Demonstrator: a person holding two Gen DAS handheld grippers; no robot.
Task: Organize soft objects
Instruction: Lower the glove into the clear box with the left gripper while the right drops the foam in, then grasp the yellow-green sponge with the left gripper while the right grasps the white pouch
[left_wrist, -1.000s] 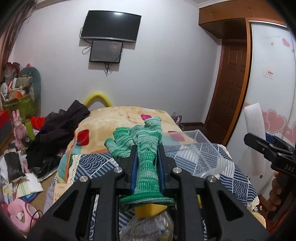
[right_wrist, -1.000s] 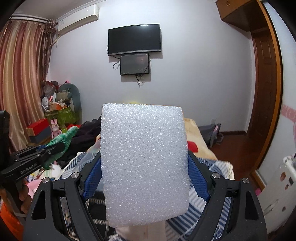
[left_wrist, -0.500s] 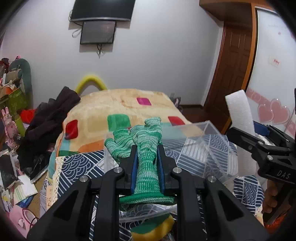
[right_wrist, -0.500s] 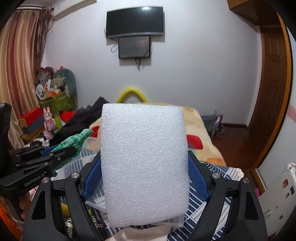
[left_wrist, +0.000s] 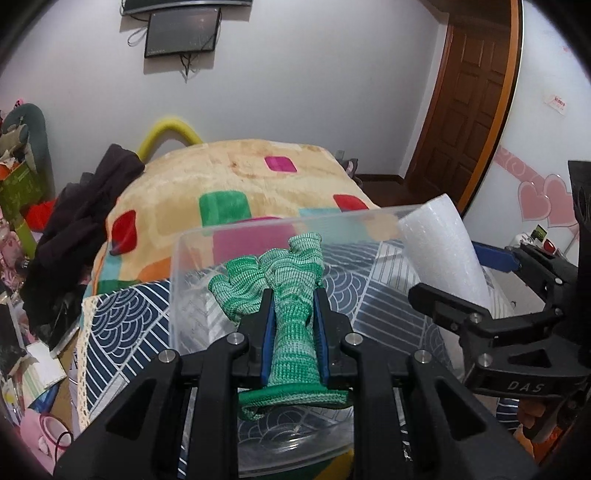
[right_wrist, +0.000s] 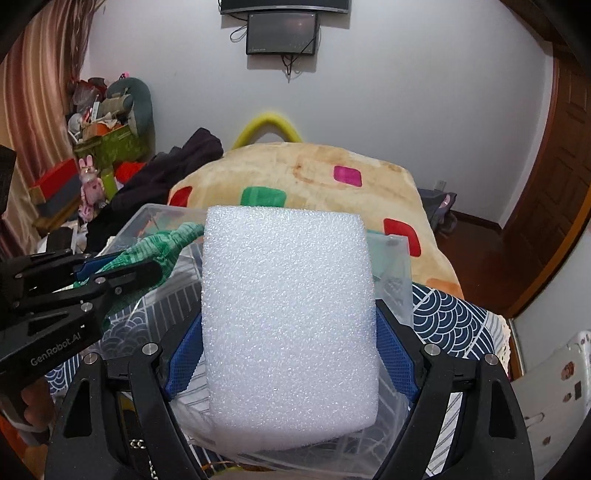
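Bedroom, white wall with a wall-mounted screen (right_wrist: 282, 33); brown door (left_wrist: 469, 107) at right. A bed (right_wrist: 454, 314) carries a navy-patterned sheet and a tan blanket (left_wrist: 236, 177) with coloured squares. Dark clothing (left_wrist: 77, 225) is heaped at the bed's left edge, clutter beyond it.

A clear plastic bin (left_wrist: 177, 295) sits on the bed, open side up. Both tools are held over it.

Left tool (left_wrist: 293, 299): fingers pressed in on a green knit glove (left_wrist: 291, 291), pinching it at the wrist section. Cuff end lies toward the camera; the glove's fingers point forward, over the bin interior, below the line of the far rim.

Right tool (right_wrist: 290, 328): fingers spread wide, clamping a white foam block (right_wrist: 290, 317) between the blue pads (right_wrist: 184, 362). In the left wrist view the block (left_wrist: 443, 254) is at the bin's right side, its top edge about level with the rim. Whether it touches the wall, cannot tell.

The two tools are near each other, not touching.
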